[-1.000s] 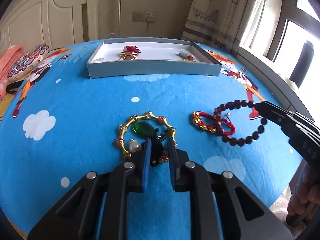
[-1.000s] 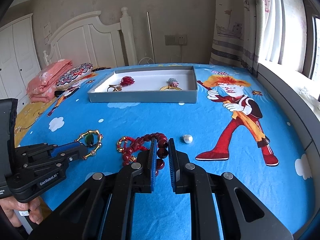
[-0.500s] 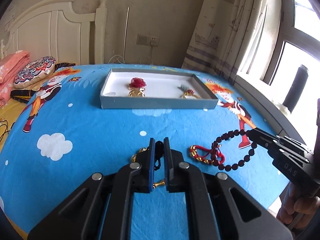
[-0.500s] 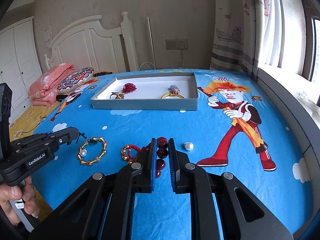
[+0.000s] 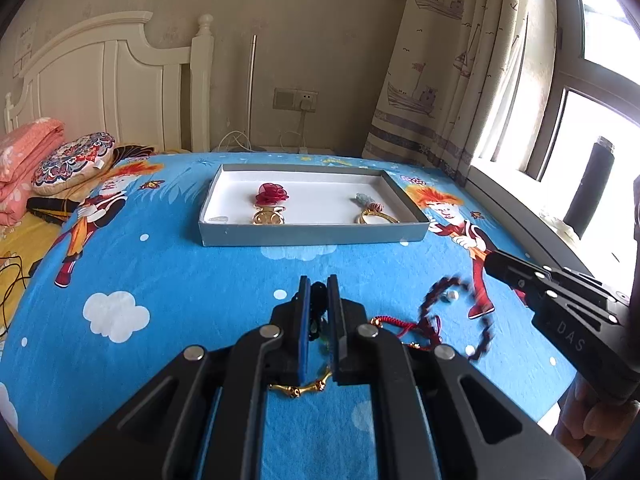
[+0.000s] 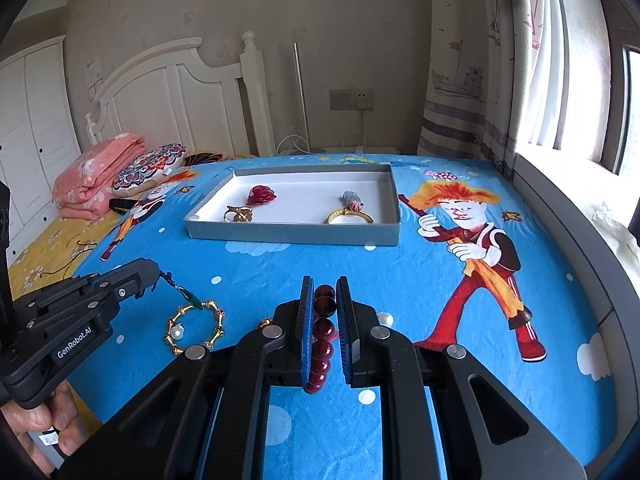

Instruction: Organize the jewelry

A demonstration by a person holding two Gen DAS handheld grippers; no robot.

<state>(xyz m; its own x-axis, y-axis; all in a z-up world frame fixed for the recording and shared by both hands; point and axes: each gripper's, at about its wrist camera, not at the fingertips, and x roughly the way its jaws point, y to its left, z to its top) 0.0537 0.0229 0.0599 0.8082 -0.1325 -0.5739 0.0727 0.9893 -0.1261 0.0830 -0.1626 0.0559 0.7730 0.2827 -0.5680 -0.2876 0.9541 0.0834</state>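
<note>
Here, on a bed (image 5: 192, 280) spread with a blue cartoon sheet, beneath a white headboard (image 6: 168, 92) and a boat-print curtain (image 5: 448, 60) by the window. Ahead, well apart from both tools, a shallow grey tray (image 5: 312, 236) with a red rose piece (image 5: 271, 194) above a gold ornament (image 5: 269, 216) on one side and a gold ring (image 6: 350, 216) under a small grey charm on the other; white floor between them bare. At far left, folded pink bedding (image 6: 96, 172) and a patterned cushion (image 6: 150, 168). Lower, the left gripper (image 5: 318, 312), narrowed on the dark cord of a gold bracelet (image 6: 196, 326), links and green drop dangling below the tips. Alongside, the right gripper (image 6: 324, 328), narrowed on a string of dark red beads (image 6: 322, 336), the loop hanging blurred in the left view. Left on the sheet, a red cord bracelet (image 5: 404, 326) and two loose pearls (image 6: 385, 318). Likely light, limp and prone to swing, both pieces; beads hard and smooth, liable to roll between flat pads, so best pinched across the strand rather than on one bead. Cord thin, apt to slip free. Gold links probably easy to kink if dropped from height. Nothing standing between grippers and tray except its near wall, needing to be cleared by the hanging loops; red cord close under the beads, a likely snag.
</note>
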